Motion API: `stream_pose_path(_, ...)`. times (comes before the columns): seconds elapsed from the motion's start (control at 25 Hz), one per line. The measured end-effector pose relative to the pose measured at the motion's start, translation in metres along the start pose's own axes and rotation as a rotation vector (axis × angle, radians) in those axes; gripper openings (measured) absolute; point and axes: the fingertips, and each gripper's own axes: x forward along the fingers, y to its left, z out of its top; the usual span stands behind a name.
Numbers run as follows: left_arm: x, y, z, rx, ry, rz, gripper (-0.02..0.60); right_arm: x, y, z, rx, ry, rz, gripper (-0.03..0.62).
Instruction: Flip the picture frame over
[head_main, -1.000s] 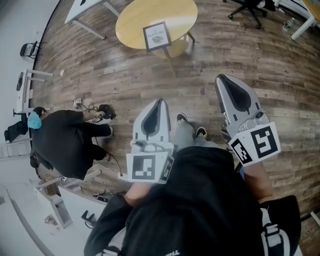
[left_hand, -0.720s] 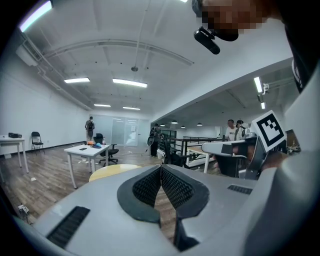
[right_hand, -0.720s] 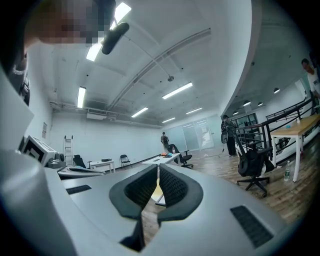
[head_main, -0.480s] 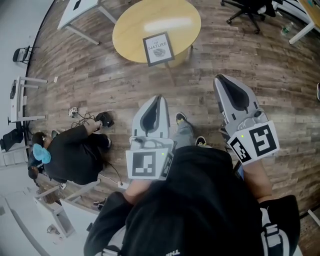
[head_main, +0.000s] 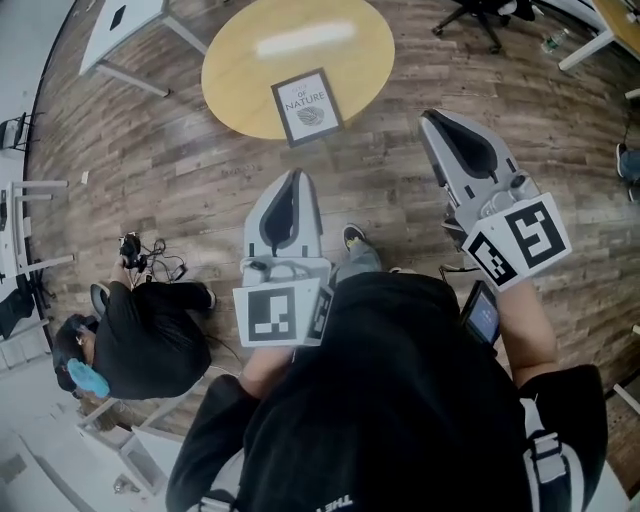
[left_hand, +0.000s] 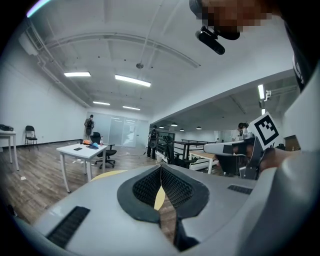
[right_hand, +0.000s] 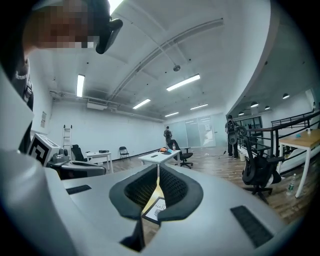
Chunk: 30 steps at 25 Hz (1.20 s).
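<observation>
1. The round table (head_main: 240, 60) is drawing nearer than a second ago.
2. Left gripper (head_main: 292, 182) is hanging short of it, jaws pressed together, empty.
3. The picture frame (head_main: 306, 105) is lying print-up at the table's near edge, well apart from both grippers.
4. Right gripper (head_main: 434, 122), likewise closed and empty, probably needs opening before reaching the frame's edge.

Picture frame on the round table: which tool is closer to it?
Left, it seems. The left tool hangs just short of the picture frame; the right tool is off to its right, farther away.
</observation>
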Motion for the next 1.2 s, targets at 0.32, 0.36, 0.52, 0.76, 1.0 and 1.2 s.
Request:
stream_pose_path(0.32, 0.044, 0.043, -0.002, -0.018, 0.013, -0.018, 0.023, 0.044, -0.025, -0.004, -0.047, 0.043, -0.059, 0.025)
stream_pose_path(0.36, 0.049, 0.047, -0.002, -0.021, 0.017, -0.015, 0.023, 0.049, -0.027, -0.004, -0.048, 0.047, -0.061, 0.025)
stream_pose_path(0.52, 0.069, 0.060, -0.002, -0.027, 0.034, -0.004, 0.023, 0.068, -0.041, -0.005, -0.039, 0.058, -0.060, 0.025)
stream_pose_path(0.76, 0.108, 0.078, -0.001, -0.011, 0.058, 0.041, 0.023, 0.108, -0.072, -0.012, -0.030, 0.064, -0.024, 0.025)
stream_pose_path(1.0, 0.164, 0.103, 0.006, 0.011, 0.078, 0.120, 0.023, 0.162, -0.108, -0.021, -0.058, 0.077, 0.045, 0.025)
stream_pose_path(1.2, 0.196, 0.120, -0.001, 0.034, 0.072, 0.170, 0.023, 0.204, -0.101, -0.050, -0.226, 0.133, 0.246, 0.025)
